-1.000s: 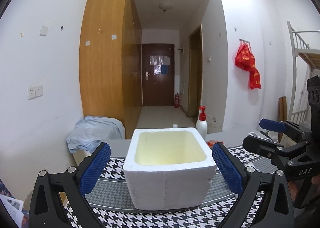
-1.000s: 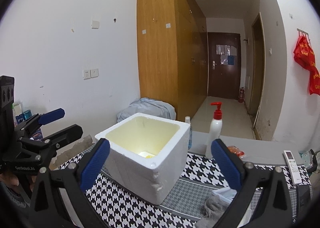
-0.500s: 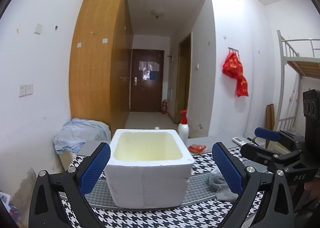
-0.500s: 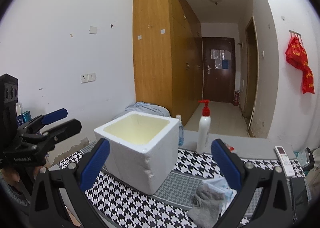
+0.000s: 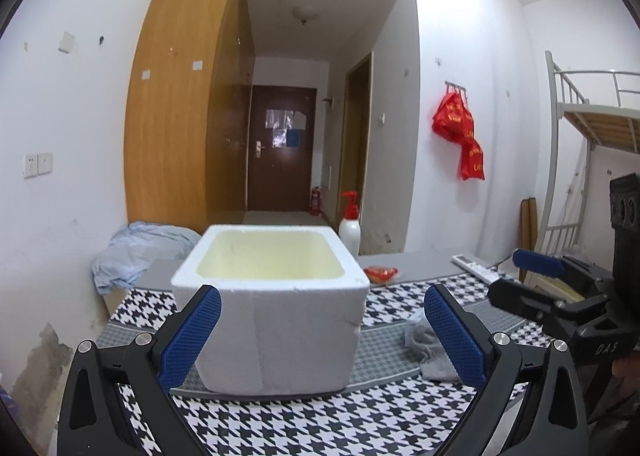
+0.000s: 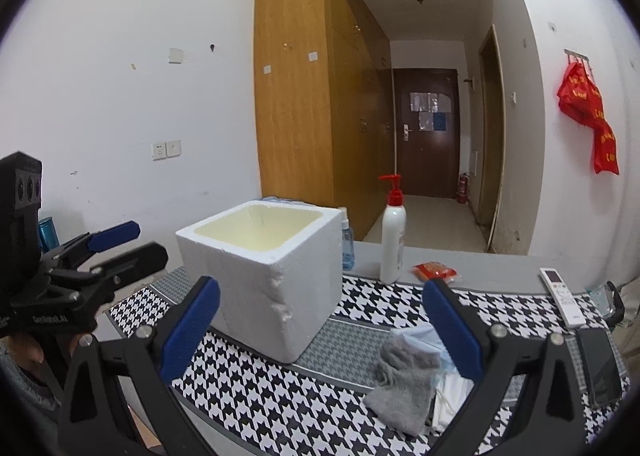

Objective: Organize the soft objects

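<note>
On the houndstooth-covered desk (image 6: 256, 396), the grey knitted sock (image 6: 404, 384) lies outside the white foam box (image 6: 264, 276); both grippers' fingers (image 5: 192, 332) (image 6: 452, 332) wide, empty.

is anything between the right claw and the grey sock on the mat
Nothing visible. The right claw is open with the grey sock lying just ahead on the houndstooth mat, beside some pale cloth items. The foam box sits off to the left.

Left gripper (image 5: 322, 326) spread wide, nothing between its pads; white foam box (image 5: 276, 308) sits dead ahead, grey sock (image 5: 430, 348) behind its right finger.
</note>
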`<move>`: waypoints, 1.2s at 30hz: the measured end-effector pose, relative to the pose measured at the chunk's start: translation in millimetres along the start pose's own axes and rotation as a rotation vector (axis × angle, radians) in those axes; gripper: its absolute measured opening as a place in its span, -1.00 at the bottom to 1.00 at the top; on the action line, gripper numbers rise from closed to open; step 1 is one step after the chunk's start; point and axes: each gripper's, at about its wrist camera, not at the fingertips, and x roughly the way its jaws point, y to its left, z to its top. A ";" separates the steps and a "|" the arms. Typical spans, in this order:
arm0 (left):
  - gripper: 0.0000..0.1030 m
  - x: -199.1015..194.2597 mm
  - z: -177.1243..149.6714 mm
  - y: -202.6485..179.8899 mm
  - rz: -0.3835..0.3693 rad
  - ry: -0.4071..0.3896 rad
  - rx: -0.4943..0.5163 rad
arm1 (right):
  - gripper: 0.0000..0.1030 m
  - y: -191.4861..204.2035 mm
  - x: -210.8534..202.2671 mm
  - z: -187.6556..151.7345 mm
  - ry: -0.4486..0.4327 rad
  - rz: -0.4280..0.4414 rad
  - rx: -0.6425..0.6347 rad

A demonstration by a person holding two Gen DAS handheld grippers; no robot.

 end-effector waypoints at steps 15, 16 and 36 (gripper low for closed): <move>0.98 13.1 -29.9 2.3 -0.034 0.024 0.010 | 0.99 -15.7 6.6 -29.4 0.035 -0.034 0.072; 0.98 14.2 -32.3 2.2 -0.039 0.028 0.006 | 0.99 -18.7 7.1 -32.1 0.041 -0.028 0.085; 0.98 50.8 -46.9 -49.3 -0.171 0.128 0.074 | 0.99 -67.7 -8.9 -60.8 0.114 -0.139 0.157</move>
